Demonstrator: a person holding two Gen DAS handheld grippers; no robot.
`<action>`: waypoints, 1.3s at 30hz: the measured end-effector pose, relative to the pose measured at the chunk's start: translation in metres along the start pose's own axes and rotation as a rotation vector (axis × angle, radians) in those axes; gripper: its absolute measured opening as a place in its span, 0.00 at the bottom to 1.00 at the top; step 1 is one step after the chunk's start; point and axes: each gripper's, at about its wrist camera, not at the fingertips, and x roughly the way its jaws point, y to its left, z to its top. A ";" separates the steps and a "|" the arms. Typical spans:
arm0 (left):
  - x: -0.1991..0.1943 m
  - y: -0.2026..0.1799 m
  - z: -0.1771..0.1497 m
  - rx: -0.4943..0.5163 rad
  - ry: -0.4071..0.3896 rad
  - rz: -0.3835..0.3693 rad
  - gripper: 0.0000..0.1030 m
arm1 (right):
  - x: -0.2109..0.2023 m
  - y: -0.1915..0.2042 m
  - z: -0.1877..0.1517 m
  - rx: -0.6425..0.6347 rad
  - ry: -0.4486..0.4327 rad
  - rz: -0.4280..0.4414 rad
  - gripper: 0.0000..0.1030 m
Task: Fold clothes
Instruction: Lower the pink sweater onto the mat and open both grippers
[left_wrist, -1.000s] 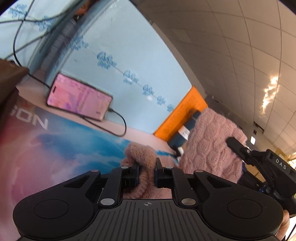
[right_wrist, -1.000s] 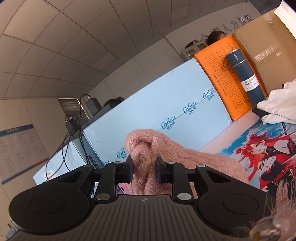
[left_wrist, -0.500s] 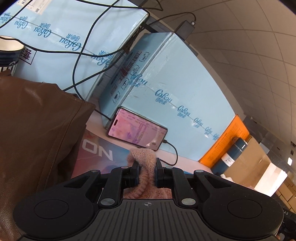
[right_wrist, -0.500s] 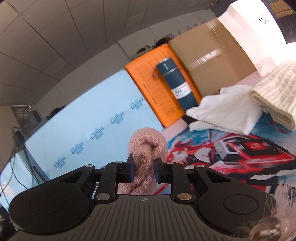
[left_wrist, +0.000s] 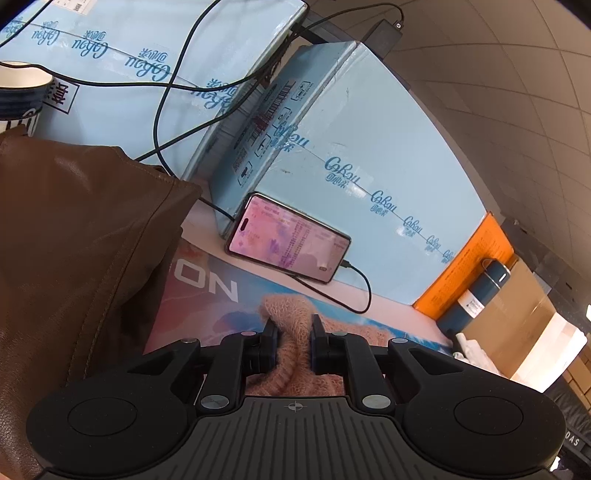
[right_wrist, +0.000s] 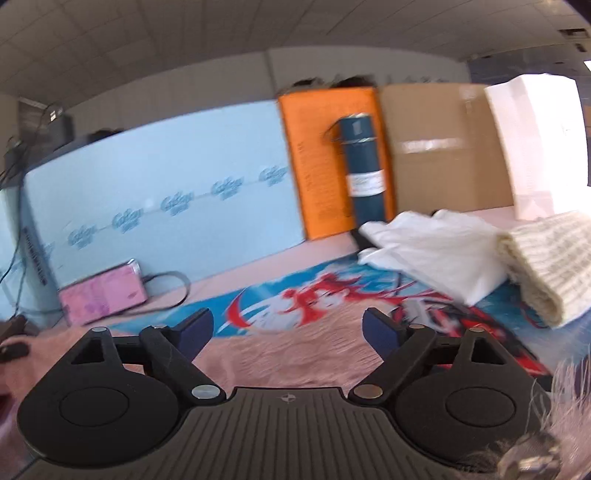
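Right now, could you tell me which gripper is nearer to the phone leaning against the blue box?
Left, as far as I can judge. The left gripper, shut on the pink sweater, sits just short of the phone. The right gripper is open, the phone well off to its left.

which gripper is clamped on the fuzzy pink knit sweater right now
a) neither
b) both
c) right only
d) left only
d: the left gripper has its fingers shut on a bunched fold of the fuzzy pink knit sweater, while the right gripper stands wide open above the sweater lying flat on the printed mat.
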 end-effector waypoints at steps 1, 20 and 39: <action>0.000 0.000 0.000 -0.001 0.002 0.000 0.14 | 0.007 0.006 -0.001 -0.018 0.067 0.049 0.87; 0.024 -0.009 -0.010 0.029 0.121 -0.069 0.35 | 0.028 -0.040 0.004 0.264 0.065 0.001 0.18; -0.011 0.019 0.021 -0.018 -0.090 0.060 0.11 | 0.062 -0.109 0.092 0.683 -0.238 0.039 0.15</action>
